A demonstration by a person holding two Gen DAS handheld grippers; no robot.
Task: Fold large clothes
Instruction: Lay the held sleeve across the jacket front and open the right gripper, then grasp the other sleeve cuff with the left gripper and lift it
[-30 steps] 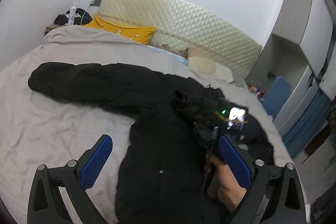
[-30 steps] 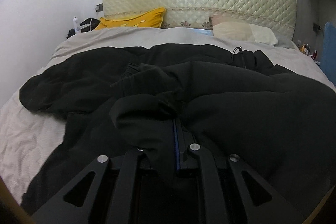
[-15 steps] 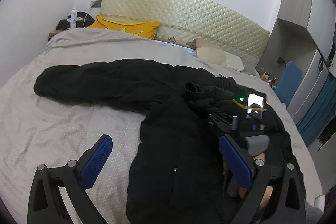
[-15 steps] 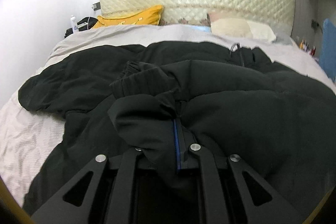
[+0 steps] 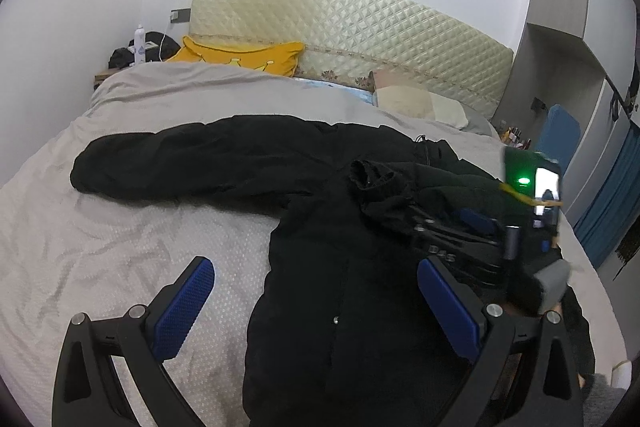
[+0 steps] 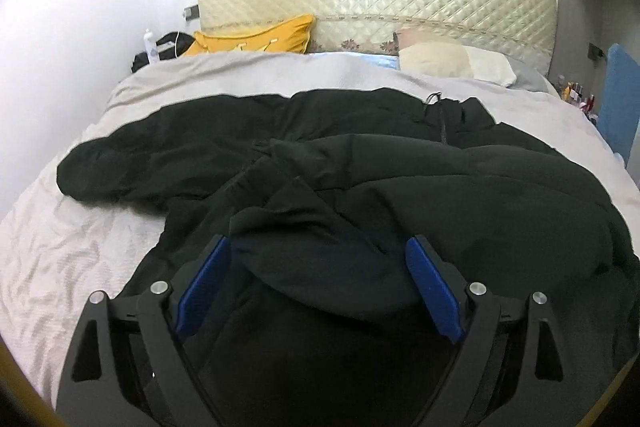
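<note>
A large black jacket (image 5: 328,267) lies on the grey bed (image 5: 120,235); it also shows in the right wrist view (image 6: 460,195). One sleeve (image 5: 180,163) stretches out to the left. The other sleeve (image 6: 320,239) is folded across the body, its cuff (image 5: 372,175) lying on the chest. My left gripper (image 5: 316,291) is open and empty above the jacket's lower body and the sheet. My right gripper (image 6: 318,287) is open, its blue pads (image 6: 432,291) on either side of the folded sleeve, which rests between them. The right gripper also shows in the left wrist view (image 5: 472,223).
A yellow pillow (image 5: 240,57) and a cream pillow (image 5: 416,103) lie by the quilted headboard (image 5: 360,39). A nightstand with a bottle (image 5: 139,41) stands at the far left. Wardrobes and a blue chair (image 5: 558,135) stand to the right of the bed.
My right gripper was shut on the sleeve fabric and has opened; the sleeve now lies loose between its fingers. The left gripper stayed open and shifted its view slightly.
</note>
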